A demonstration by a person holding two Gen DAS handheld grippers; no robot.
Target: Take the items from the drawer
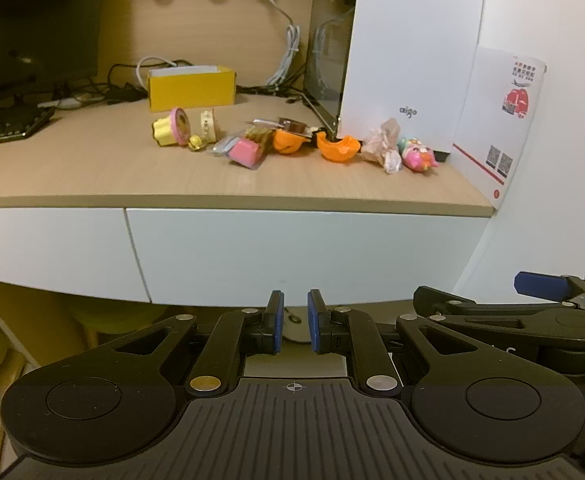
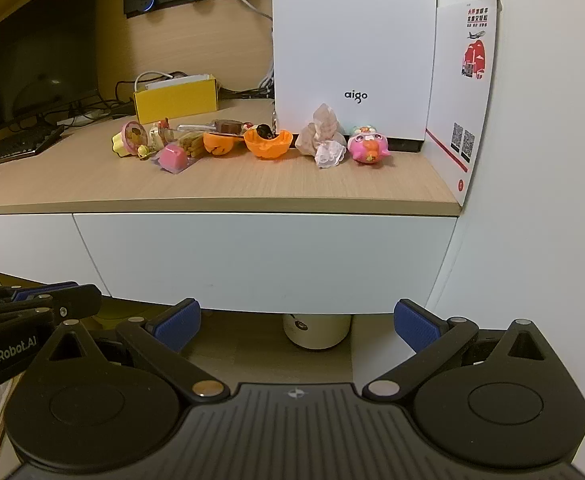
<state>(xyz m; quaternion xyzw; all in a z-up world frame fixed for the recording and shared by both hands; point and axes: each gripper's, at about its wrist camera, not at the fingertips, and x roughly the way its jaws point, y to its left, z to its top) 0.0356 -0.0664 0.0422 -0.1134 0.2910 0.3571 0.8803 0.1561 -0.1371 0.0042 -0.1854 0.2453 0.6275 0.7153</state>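
Note:
The white drawer front [image 1: 292, 252] [image 2: 260, 260] under the wooden desktop is closed, and both grippers hover just in front of it, below its lower edge. My left gripper [image 1: 294, 320] has its blue pads drawn nearly together with only a narrow gap and nothing between them. My right gripper [image 2: 296, 324] stands wide open and empty. A row of small items lies on the desktop: a yellow-pink cup toy [image 1: 170, 128] [image 2: 128, 140], a pink packet [image 1: 244, 152] [image 2: 172, 158], orange capsule halves [image 1: 338, 147] [image 2: 268, 143], crumpled wrap [image 1: 384, 146] [image 2: 324, 140] and a pink figure [image 1: 418, 156] [image 2: 368, 148].
A white aigo computer case [image 1: 404, 60] [image 2: 352, 40] stands at the desk's back right beside a leaflet [image 2: 464, 80] on the wall. A yellow box [image 1: 191, 87] [image 2: 176, 100], cables, a monitor [image 2: 32, 60] and keyboard sit left. A second drawer front [image 1: 48, 244] adjoins. A white canister [image 2: 316, 330] stands beneath.

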